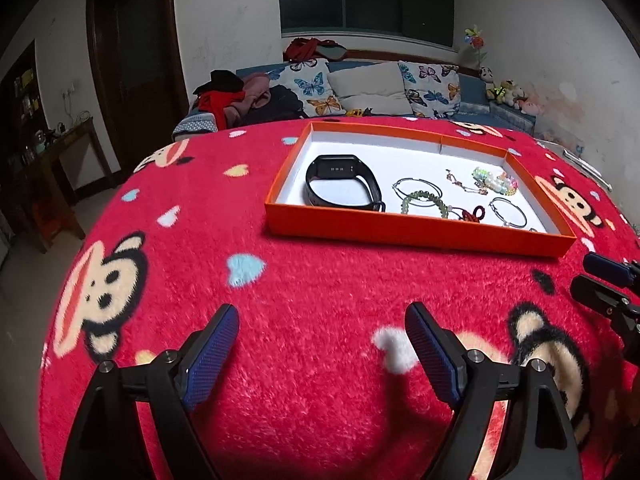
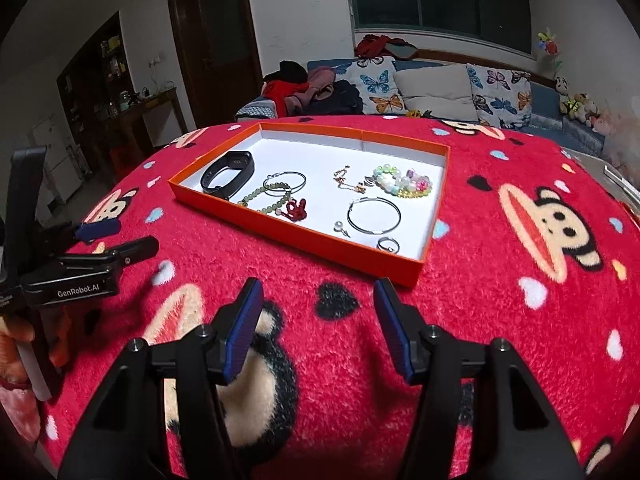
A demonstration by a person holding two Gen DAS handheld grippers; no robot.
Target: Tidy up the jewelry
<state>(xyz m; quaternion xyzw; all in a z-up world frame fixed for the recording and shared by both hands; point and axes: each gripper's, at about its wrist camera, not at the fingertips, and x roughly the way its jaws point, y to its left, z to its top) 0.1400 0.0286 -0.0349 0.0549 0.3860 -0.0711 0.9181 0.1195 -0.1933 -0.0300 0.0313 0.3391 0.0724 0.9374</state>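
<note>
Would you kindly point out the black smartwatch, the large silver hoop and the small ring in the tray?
black smartwatch (image 2: 228,174): right wrist view, on its strap.
large silver hoop (image 2: 350,216): right wrist view, on its left rim.
small ring (image 2: 388,245): right wrist view, on its band.

left gripper held low, pointing forward, jaws spread wide, nothing between the blue ribbed pads. right gripper likewise low and level, jaws apart, nothing in them. seen from the right wrist view, left gripper off to the left side, fingers apart, gripped from below by the left hand. both grippers side by side, well apart.
</note>
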